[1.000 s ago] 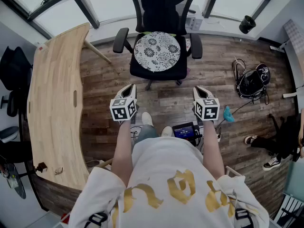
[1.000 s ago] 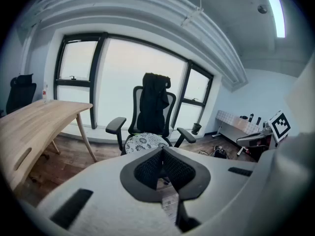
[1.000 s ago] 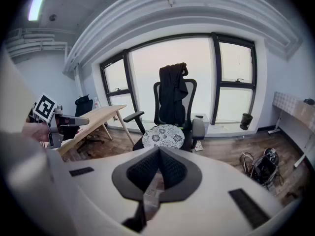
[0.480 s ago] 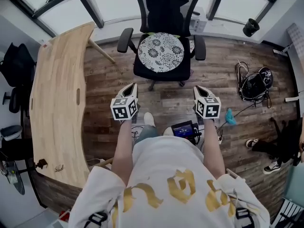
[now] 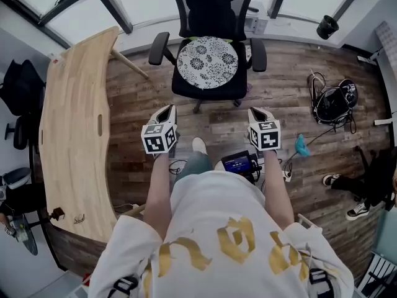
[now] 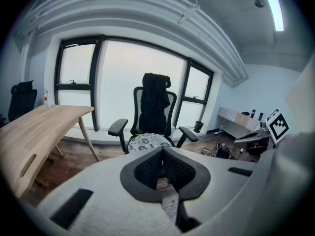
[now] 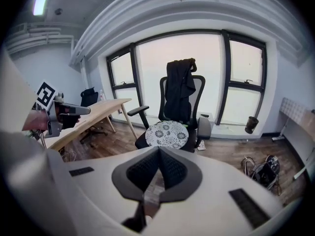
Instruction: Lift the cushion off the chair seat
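Observation:
A round white cushion with a black flower pattern [image 5: 207,62] lies flat on the seat of a black office chair [image 5: 211,90]; it also shows in the left gripper view as the cushion [image 6: 146,142] and in the right gripper view as the cushion [image 7: 167,133]. A dark jacket [image 5: 209,5] hangs over the chair's back. My left gripper [image 5: 165,112] and my right gripper [image 5: 255,112] hover side by side over the floor, well short of the chair. Both are shut with nothing between their jaws.
A long light wooden desk [image 5: 73,135] runs along the left. On the floor lie a tangle of black cables [image 5: 332,104], a blue item [image 5: 301,145], a small dark device [image 5: 239,163] by my feet, and shoes [image 5: 358,210] at right. Windows stand behind the chair.
Both grippers stay nearly where they were. The view has shifted a little, so the chair sits slightly higher in the picture.

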Demonstrator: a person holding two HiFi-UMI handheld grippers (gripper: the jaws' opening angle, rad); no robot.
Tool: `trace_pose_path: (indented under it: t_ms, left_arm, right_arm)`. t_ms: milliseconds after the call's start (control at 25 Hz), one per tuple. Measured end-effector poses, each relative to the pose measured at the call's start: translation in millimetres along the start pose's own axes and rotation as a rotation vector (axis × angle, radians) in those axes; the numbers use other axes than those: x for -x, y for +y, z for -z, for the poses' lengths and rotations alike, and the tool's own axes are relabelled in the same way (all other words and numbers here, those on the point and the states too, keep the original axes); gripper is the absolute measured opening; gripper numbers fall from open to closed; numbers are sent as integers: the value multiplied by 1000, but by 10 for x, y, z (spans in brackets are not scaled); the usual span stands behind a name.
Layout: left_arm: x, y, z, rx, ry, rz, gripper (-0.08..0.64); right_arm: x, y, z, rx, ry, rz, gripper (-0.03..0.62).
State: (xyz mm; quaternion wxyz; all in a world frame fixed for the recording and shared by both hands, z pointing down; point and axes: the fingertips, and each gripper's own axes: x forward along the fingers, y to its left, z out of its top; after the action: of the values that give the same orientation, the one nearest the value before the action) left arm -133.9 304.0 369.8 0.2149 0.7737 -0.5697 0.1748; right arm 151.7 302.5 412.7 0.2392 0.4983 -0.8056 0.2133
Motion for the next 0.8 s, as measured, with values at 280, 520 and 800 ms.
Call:
trace_pose_path:
  t_ms: [280, 520, 800]
  left_arm:
    - [-346, 33, -74, 3, 24, 19, 11]
    - [-920, 214, -250, 59, 32, 34, 11]
    - [-1701, 383, -741, 35, 51, 73, 11]
  right_arm:
    - [-268, -95, -50, -43, 16, -35, 11]
    - [-643, -376, -293, 39, 76, 30, 12]
    - [-1237, -680, -814, 52, 102, 58, 12]
